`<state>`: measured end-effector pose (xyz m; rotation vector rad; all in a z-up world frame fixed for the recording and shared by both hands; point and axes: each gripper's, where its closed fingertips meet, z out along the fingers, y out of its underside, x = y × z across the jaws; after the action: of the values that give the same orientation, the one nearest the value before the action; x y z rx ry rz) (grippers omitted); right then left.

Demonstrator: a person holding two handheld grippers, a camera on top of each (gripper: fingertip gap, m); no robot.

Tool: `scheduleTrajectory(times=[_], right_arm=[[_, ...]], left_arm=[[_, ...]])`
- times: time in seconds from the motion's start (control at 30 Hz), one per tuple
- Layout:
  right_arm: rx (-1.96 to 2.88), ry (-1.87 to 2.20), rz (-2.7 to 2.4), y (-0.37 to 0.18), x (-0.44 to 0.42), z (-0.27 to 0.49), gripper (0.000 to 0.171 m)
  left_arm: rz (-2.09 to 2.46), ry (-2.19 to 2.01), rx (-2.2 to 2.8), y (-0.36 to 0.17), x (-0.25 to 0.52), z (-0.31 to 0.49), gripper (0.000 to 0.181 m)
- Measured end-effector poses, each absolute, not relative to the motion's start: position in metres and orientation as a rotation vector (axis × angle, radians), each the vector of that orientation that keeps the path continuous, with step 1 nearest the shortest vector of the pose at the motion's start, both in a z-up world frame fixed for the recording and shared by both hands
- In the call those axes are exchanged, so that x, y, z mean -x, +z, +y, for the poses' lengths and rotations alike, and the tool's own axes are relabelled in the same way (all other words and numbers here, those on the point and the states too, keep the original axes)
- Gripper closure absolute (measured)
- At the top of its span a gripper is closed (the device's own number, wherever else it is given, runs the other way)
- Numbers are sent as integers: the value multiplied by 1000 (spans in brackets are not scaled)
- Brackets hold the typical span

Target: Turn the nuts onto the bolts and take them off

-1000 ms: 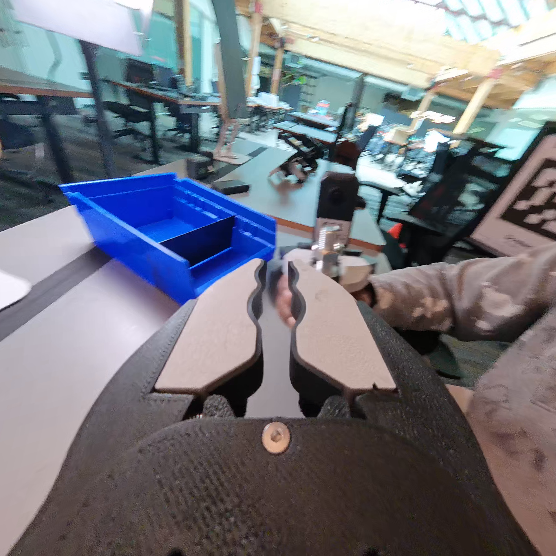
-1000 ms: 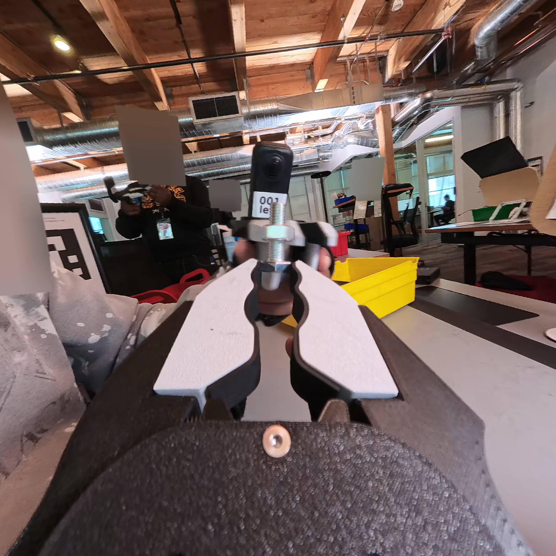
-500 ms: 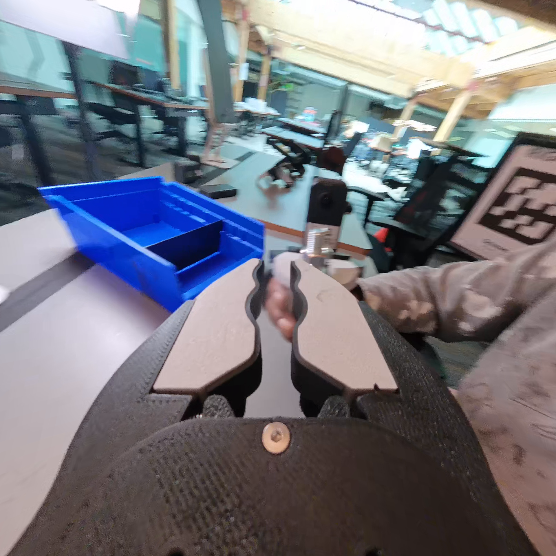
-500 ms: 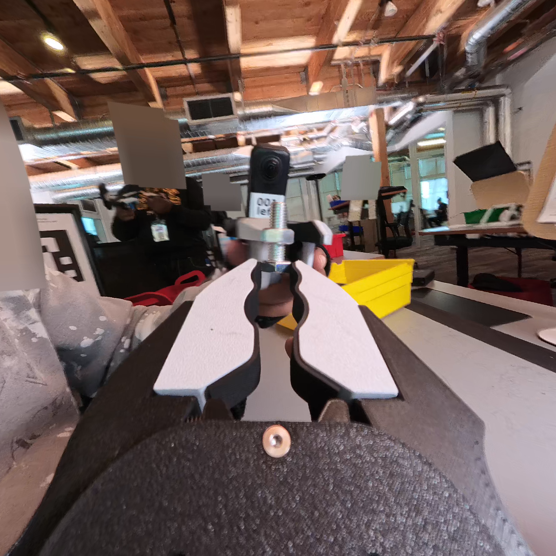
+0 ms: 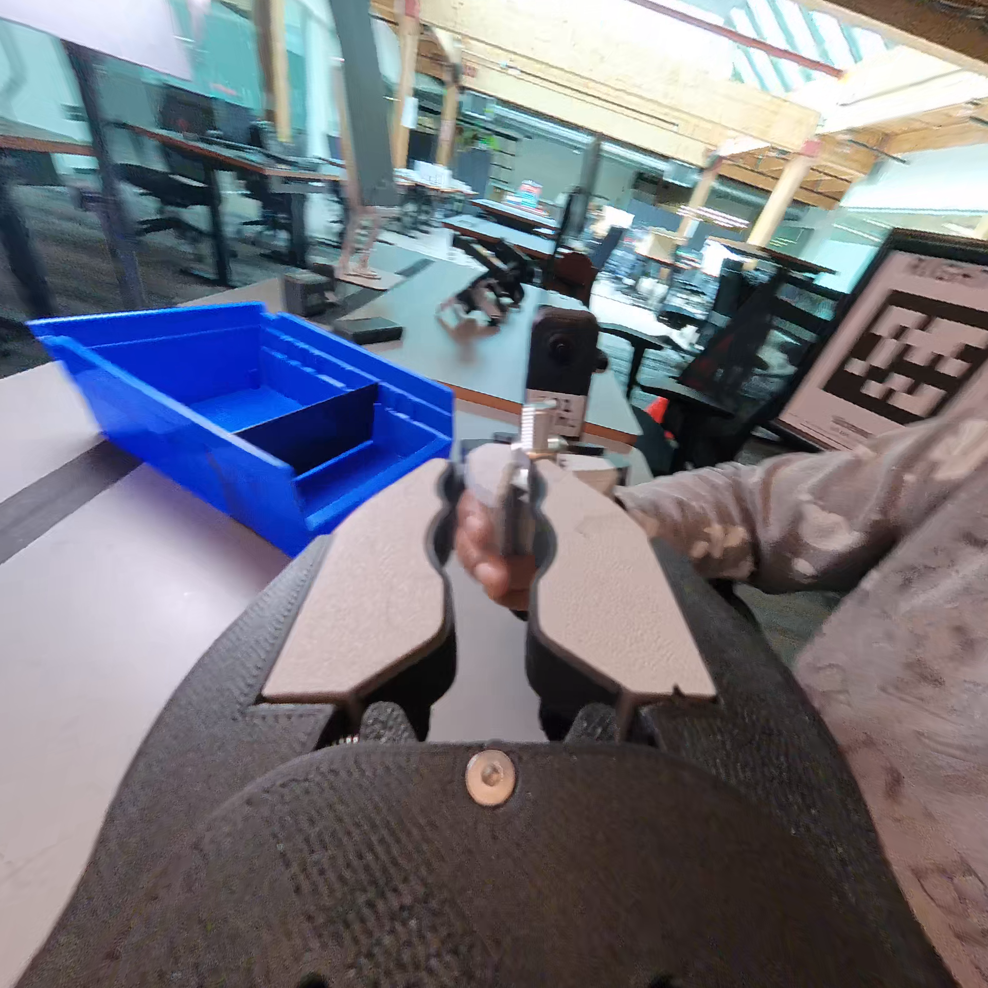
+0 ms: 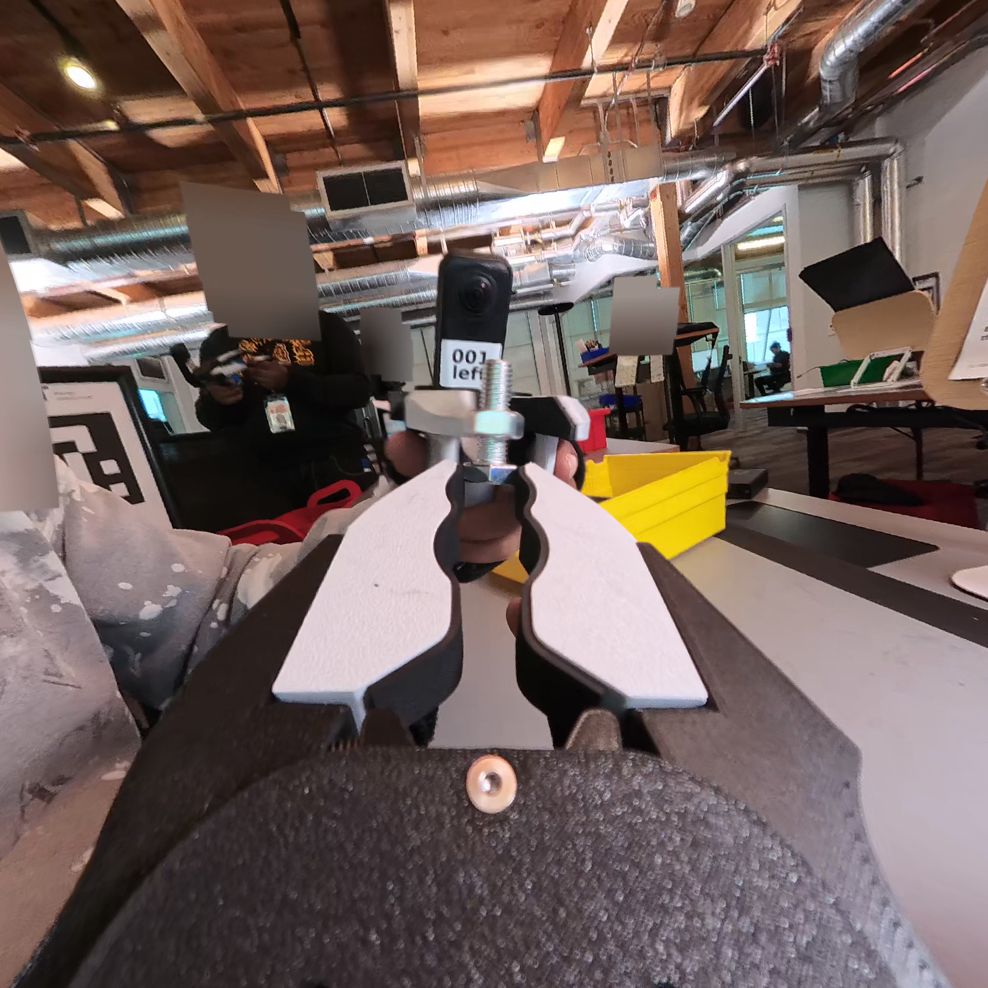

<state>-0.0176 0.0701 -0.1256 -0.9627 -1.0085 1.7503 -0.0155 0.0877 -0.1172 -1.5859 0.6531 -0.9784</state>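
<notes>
A silver bolt [image 6: 494, 395] stands upright with its hex head between the tips of my right gripper [image 6: 494, 481], which is shut on it. A silver nut [image 6: 498, 425] sits partway down the thread. My left gripper comes in crosswise from the far side, and its fingers [image 6: 433, 414] close on the nut from both sides. In the left wrist view the bolt [image 5: 534, 425] rises just past the tips of my left gripper [image 5: 494, 476]. The nut itself is blurred there.
A blue bin [image 5: 214, 406] with a divider stands on the grey table [image 5: 107, 615] to the left. A yellow bin [image 6: 657, 492] stands on the table behind the bolt. A hand [image 5: 481, 545] and grey sleeve [image 5: 748, 508] hold the right gripper. A person [image 6: 299, 395] stands behind. The grippers are tip to tip, or close to it.
My left gripper has swung around the bolt with the nut. In its view the bolt moved from right of the tips to between them. The right gripper has held nearly still.
</notes>
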Motion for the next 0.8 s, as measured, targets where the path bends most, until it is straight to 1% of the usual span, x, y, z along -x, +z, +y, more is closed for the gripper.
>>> scheduleTrajectory(times=[0.03,0.07,0.27,0.4,0.47,0.5,0.53,0.73,0.8], right_arm=[[941,1778,-1004,-123,15,70,153],[940,1776,-1006,-122,14,70,154],[956,1753,-1005,-125,17,70,153],[948,1751,-1016,-124,18,67,153],[954,1755,-1001,-125,16,70,153],[941,1776,-989,-123,14,72,153],[934,1792,-983,-121,12,72,153],[958,1762,-990,-124,15,73,153],[960,1759,-999,-124,17,71,153]], left_arm=[[610,-916,1593,-118,24,95,162],[601,-881,1593,-119,30,97,164],[654,-994,1539,-108,16,83,144],[671,-986,1565,-114,7,84,144],[651,-989,1587,-115,10,87,149],[617,-937,1602,-117,16,92,160],[607,-876,1606,-119,22,96,161],[646,-985,1550,-111,13,85,147],[677,-982,1558,-114,7,82,146]])
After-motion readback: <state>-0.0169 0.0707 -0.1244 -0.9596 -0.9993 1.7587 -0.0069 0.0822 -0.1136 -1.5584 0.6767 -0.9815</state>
